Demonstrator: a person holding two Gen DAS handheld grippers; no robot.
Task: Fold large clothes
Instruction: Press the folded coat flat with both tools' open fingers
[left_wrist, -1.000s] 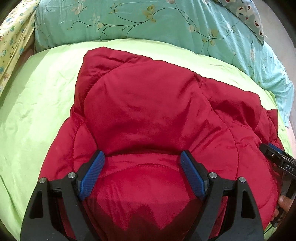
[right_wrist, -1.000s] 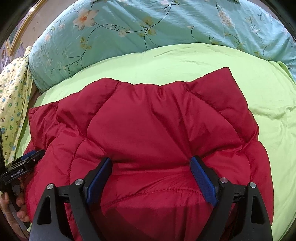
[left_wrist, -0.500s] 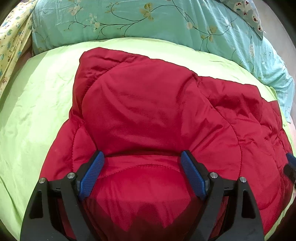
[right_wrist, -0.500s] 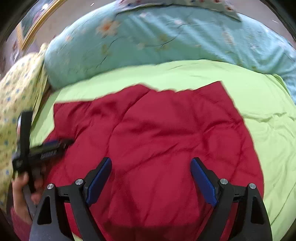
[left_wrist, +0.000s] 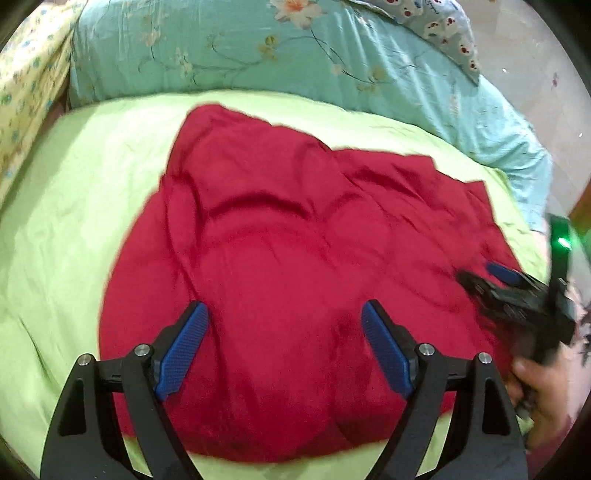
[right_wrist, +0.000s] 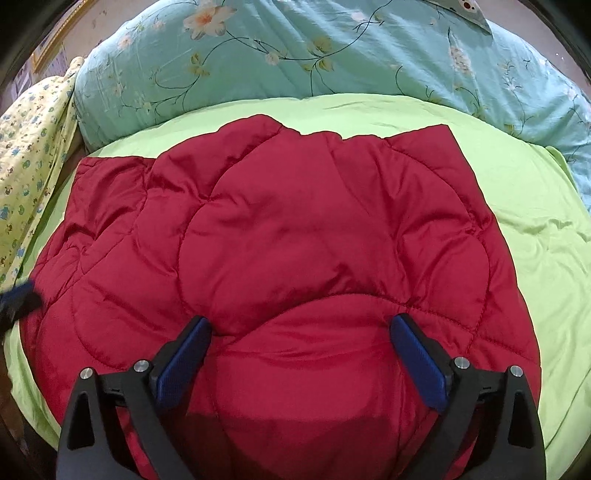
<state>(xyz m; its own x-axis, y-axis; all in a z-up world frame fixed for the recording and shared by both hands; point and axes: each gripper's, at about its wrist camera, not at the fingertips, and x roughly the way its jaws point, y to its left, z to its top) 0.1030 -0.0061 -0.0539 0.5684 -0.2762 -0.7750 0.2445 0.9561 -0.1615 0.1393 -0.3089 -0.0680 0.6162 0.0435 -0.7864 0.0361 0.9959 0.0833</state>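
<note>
Hovering over the red quilted jacket (right_wrist: 295, 240) on the green bedsheet (right_wrist: 535, 229), left gripper (left_wrist: 284, 343) and right gripper (right_wrist: 299, 354) both stand with jaws wide apart, holding nothing.

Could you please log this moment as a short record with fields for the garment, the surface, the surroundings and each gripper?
garment: red quilted jacket, lying spread on the bed, puffy
surface: light green sheet, wrinkled
surroundings: teal floral bedding behind the jacket; yellow patterned cloth at far left
left gripper: open, blue fingers apart over the jacket's near part, nothing clamped
right gripper: open, fingers apart over the jacket's near edge, nothing clamped
</note>
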